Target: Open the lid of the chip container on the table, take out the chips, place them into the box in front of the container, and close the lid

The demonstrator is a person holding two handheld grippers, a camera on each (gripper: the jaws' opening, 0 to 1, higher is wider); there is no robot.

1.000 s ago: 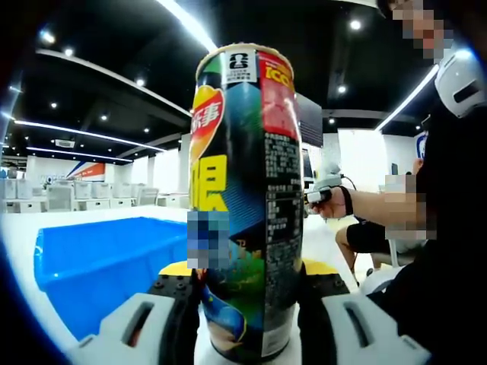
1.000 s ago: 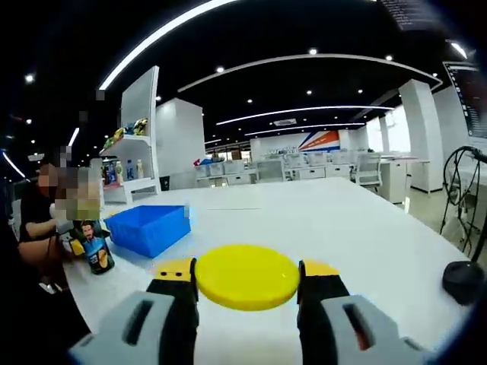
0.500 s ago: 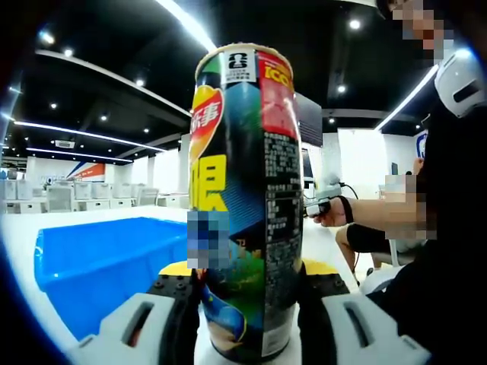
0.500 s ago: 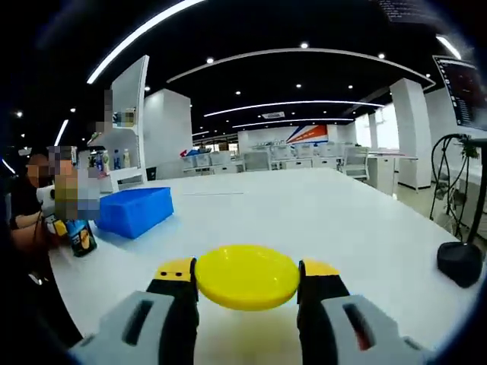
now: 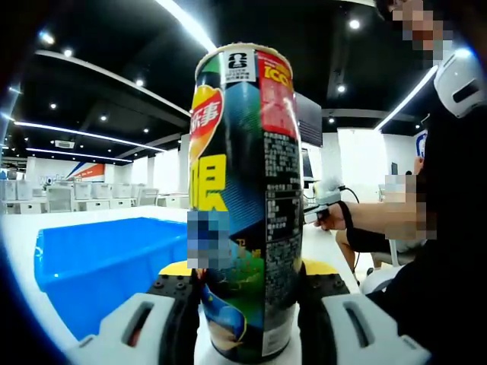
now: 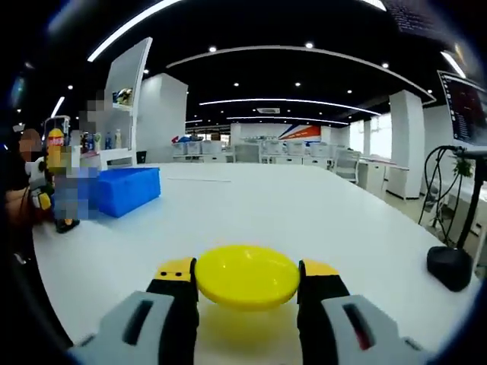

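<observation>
Gripping the chip container (image 5: 243, 205) (upright), left gripper (image 5: 247, 300); right gripper (image 6: 247, 285) clamps the yellow lid (image 6: 246, 275).

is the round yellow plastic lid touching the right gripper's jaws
Touching. In the right gripper view the round yellow plastic lid sits clamped in the right gripper, its edges meeting both black jaws with no gap, held above the white table.

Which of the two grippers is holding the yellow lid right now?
The right gripper: the yellow lid sits between its jaws. The left gripper clamps the chip container.

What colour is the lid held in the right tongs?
Yellow lid; clearest in the right gripper view.
</observation>
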